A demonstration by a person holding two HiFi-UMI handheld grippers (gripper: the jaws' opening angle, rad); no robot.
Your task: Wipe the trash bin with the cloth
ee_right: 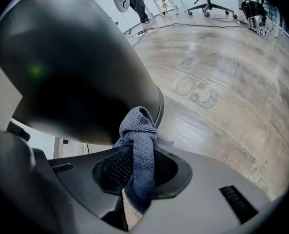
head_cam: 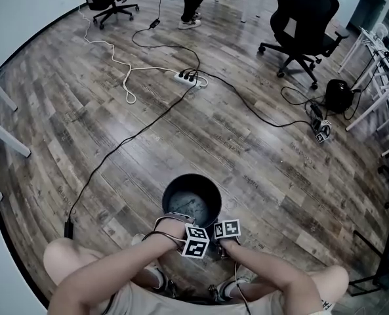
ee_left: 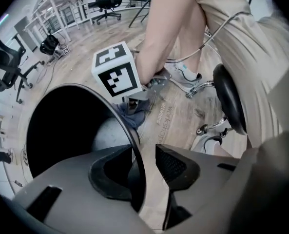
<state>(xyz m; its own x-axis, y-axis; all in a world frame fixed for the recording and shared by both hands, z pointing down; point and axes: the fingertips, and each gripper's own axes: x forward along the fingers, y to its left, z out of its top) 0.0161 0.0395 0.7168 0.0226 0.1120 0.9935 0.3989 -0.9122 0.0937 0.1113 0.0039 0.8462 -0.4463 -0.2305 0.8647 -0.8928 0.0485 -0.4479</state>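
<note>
The black round trash bin [head_cam: 191, 176] stands on the wood floor right in front of my knees. My left gripper [head_cam: 186, 227] sits at the bin's near rim [ee_left: 127, 126]. In the left gripper view this gripper [ee_left: 145, 152] has its jaws apart astride the rim, with a gap on the right side. My right gripper [head_cam: 220, 236] is beside it, shut on a bunched blue-grey cloth [ee_right: 140, 130]. The cloth's top lies against the bin's outer wall [ee_right: 76, 67]. The same cloth [ee_left: 134, 113] shows below the right gripper's marker cube [ee_left: 116, 74].
A white power strip [head_cam: 187, 77] with long cables [head_cam: 125, 136] lies on the floor beyond the bin. Black office chairs [head_cam: 299, 25] stand at the back, and a person's feet [head_cam: 189, 21] are there too. White frames [head_cam: 378, 77] line the right side. My stool's casters [ee_left: 210, 130] are close behind.
</note>
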